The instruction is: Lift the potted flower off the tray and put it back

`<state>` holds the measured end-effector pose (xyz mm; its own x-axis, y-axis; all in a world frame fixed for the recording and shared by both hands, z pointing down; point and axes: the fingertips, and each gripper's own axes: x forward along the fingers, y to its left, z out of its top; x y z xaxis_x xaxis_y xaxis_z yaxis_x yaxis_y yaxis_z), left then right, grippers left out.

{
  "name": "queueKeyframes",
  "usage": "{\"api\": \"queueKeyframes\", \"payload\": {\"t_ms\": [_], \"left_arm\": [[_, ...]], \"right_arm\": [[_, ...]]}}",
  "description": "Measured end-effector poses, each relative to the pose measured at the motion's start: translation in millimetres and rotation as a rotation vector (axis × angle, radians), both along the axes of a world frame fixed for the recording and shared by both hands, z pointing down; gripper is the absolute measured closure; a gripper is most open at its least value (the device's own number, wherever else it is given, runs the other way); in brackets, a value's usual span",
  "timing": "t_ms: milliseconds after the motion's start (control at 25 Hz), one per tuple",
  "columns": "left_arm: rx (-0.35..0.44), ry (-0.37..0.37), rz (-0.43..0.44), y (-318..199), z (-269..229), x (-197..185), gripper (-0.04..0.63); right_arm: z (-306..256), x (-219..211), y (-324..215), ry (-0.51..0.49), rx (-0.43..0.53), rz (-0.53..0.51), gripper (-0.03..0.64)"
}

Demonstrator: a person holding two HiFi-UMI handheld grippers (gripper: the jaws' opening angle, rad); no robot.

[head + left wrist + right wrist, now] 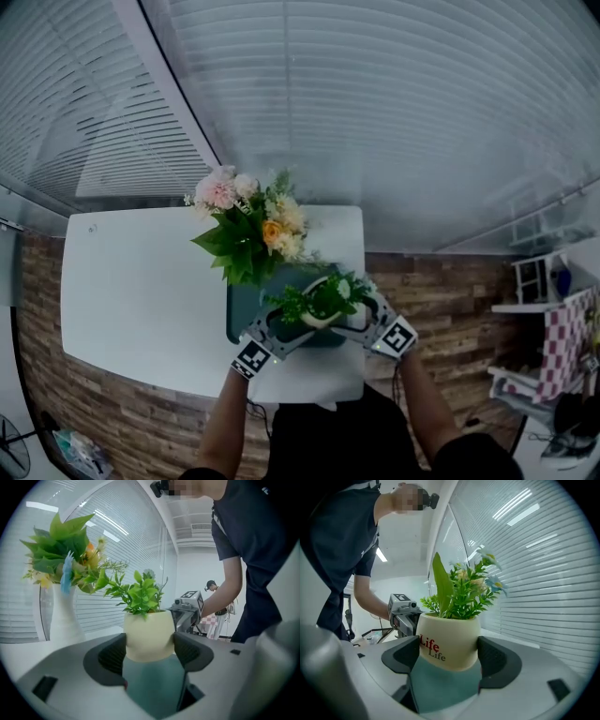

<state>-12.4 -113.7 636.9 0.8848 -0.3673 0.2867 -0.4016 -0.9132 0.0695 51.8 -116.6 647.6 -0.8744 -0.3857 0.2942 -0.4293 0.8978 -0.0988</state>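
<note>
Cream-potted, the potted flower (148,629) stands upright between both claws. The left gripper (149,649) and right gripper (448,656) pinch it from opposite sides, teal tray (154,688) directly beneath; whether it touches is unclear.

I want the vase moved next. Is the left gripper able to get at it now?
Probably not yet: the left gripper is shut on the pot, as is the right gripper. Nothing else seems to block the vase beyond the tray.

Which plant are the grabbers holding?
The little cream pot with green leaves, gripped by the left gripper and right gripper. The tall white vase of flowers stands apart.
</note>
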Motion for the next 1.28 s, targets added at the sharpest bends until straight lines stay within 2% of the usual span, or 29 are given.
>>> {"api": "queueKeyframes", "payload": {"t_ms": [120, 280, 480, 720, 960, 1280], "left_arm": [[-0.009, -0.009, -0.002, -4.7, 14.4, -4.0, 0.288], [-0.023, -0.03, -0.012, -12.3, 37.9, -5.7, 0.288], [-0.002, -0.06, -0.026, -21.5, 56.4, -3.8, 0.288], [0.017, -0.115, -0.024, -31.0, 64.5, -3.4, 0.288], [-0.005, -0.173, -0.025, -34.6, 78.3, -3.4, 0.288], [-0.031, -0.186, -0.025, -37.7, 83.7, -6.5, 0.288]], "right_arm": [[14.9, -2.8, -4.4, 0.055, -0.017, -0.008, 0.255], [34.6, -5.9, -12.3, 0.073, -0.025, -0.015, 0.255], [51.4, -5.4, -23.0, 0.107, -0.011, -0.022, 0.255], [59.1, -6.1, -32.5, 0.129, 0.02, -0.016, 0.255], [69.6, -5.7, -36.8, 0.157, -0.007, -0.018, 0.255], [72.6, -7.9, -40.3, 0.208, -0.002, -0.022, 0.255]]}}
